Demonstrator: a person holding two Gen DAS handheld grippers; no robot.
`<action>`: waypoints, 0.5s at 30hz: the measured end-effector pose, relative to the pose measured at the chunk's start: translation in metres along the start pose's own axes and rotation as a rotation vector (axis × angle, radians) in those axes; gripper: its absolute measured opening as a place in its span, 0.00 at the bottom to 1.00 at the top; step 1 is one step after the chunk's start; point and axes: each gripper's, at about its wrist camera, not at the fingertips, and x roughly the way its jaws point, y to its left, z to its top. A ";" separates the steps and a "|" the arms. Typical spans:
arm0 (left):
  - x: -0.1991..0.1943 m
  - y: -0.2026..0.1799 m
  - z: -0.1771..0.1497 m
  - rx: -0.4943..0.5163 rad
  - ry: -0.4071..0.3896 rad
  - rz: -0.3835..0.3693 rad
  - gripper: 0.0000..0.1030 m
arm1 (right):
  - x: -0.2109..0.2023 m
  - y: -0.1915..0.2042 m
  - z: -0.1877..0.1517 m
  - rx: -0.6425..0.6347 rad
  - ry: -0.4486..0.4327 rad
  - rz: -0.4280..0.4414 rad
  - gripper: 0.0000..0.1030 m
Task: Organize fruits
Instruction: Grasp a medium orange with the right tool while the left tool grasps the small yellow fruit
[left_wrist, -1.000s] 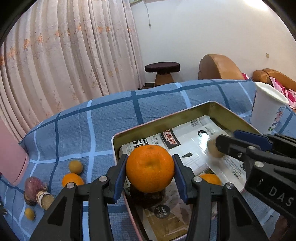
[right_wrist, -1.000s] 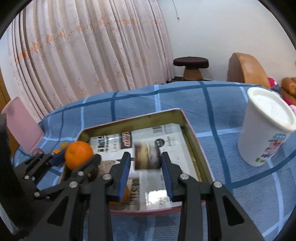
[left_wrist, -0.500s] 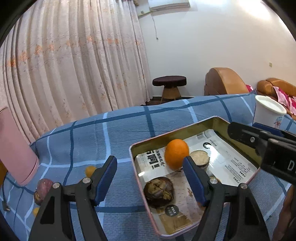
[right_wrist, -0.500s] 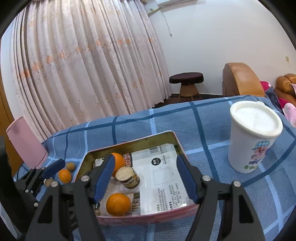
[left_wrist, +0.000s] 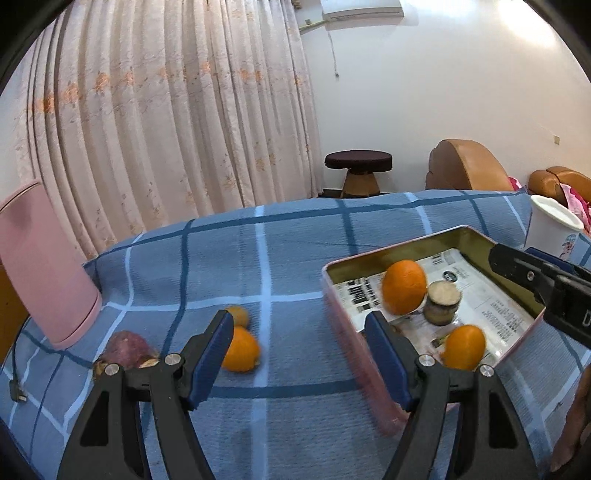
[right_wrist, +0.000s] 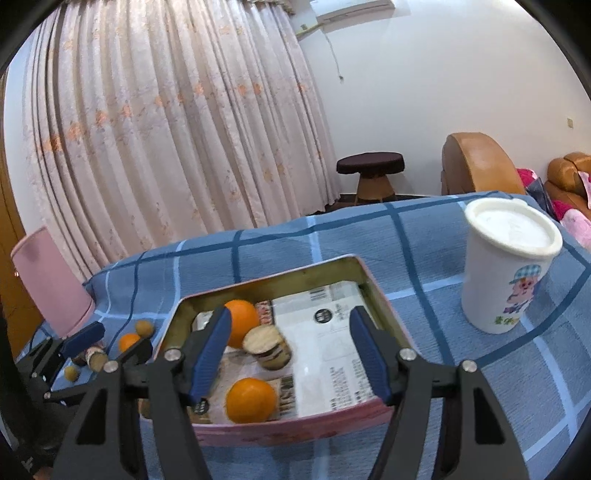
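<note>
Both grippers, left gripper (left_wrist: 299, 358) and right gripper (right_wrist: 290, 354), had drawn back, jaws wide and empty; two bright, round oranges (right_wrist: 242, 328) lay in the tin (right_wrist: 373, 291).

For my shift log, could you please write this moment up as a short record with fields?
surface: blue checked cloth
tin tray: two oranges and a cut brown fruit inside
outside tray: orange, small yellow fruit, purple fruit
left tongs: open, empty
right tongs: open, empty
white cup: right of tray
</note>
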 end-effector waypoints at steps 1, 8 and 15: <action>-0.001 0.004 -0.002 -0.001 0.003 0.004 0.72 | 0.000 0.007 -0.002 -0.026 0.001 -0.008 0.63; -0.002 0.040 -0.011 -0.015 0.027 0.034 0.72 | -0.006 0.052 -0.012 -0.105 -0.004 0.026 0.63; -0.001 0.103 -0.021 -0.083 0.068 0.071 0.72 | 0.008 0.104 -0.027 -0.195 0.064 0.078 0.51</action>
